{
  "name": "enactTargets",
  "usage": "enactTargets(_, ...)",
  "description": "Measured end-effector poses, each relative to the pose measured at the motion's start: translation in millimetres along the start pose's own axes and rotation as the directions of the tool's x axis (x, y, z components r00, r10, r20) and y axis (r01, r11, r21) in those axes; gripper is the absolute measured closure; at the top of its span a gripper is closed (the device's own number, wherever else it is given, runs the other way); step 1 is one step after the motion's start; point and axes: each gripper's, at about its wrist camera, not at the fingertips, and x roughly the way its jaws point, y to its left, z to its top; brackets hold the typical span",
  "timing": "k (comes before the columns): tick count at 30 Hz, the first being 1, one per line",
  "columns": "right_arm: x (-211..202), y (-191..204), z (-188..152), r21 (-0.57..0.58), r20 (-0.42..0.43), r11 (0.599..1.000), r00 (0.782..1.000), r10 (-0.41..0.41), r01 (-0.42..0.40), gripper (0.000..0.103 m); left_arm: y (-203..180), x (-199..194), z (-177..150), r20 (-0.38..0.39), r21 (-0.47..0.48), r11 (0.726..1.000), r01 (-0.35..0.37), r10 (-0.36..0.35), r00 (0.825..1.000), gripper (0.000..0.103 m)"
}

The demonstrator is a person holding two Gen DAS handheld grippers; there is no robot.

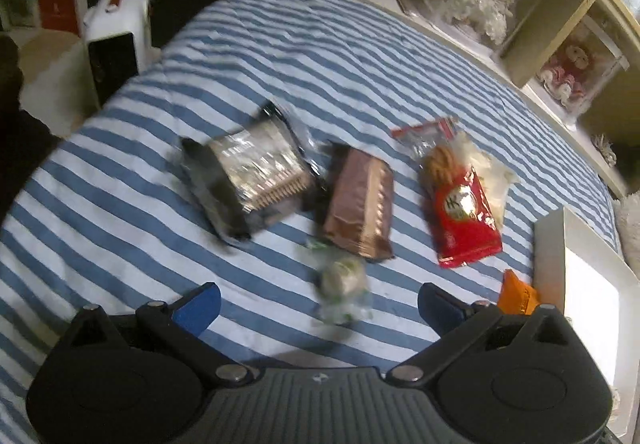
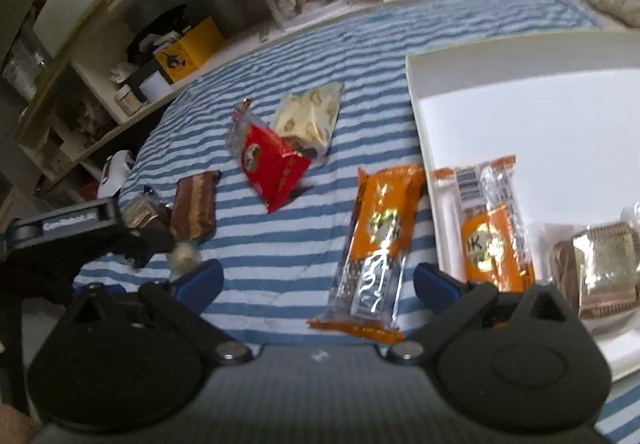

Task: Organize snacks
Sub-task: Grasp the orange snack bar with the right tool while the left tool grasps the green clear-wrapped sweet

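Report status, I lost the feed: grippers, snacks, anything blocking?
Left gripper open, empty. Right gripper open over orange packet. White tray holds two snacks; others lie on striped cover. Nothing blocking.

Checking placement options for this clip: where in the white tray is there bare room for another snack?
The white tray is bare across its far half, beyond the orange packet and the foil-wrapped snacks. Its near edge, where those packets lie, is crowded.
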Motion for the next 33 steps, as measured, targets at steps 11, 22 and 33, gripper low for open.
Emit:
enactTargets(11, 23.9, 16.9, -3.7, -0.17, 0.002, 0.97, 0.984, -0.175, 0.173, 0.051, -13.7, 16.5, -5.9, -0.023, -0.041, 0.997, 0.061, -0.062, 0.998, 0.001)
enactTargets(22, 5.8, 17.4, -17.0, -0.262, -0.07, 0.965, 0.996, -0.049, 0.029, 0.059, -8.3, 16.8, -3.2, 0.003, -0.055, 0.995, 0.088, -0.088, 0.996, 0.024)
enactTargets(33, -19.8, 39.5, -45.8, -0.387, -0.261, 0.905, 0.963, 0.073, -0.174, 0.059, -2.0, 22.2, -1.9, 0.039, -0.073, 0.987, 0.147, -0.144, 0.989, 0.046)
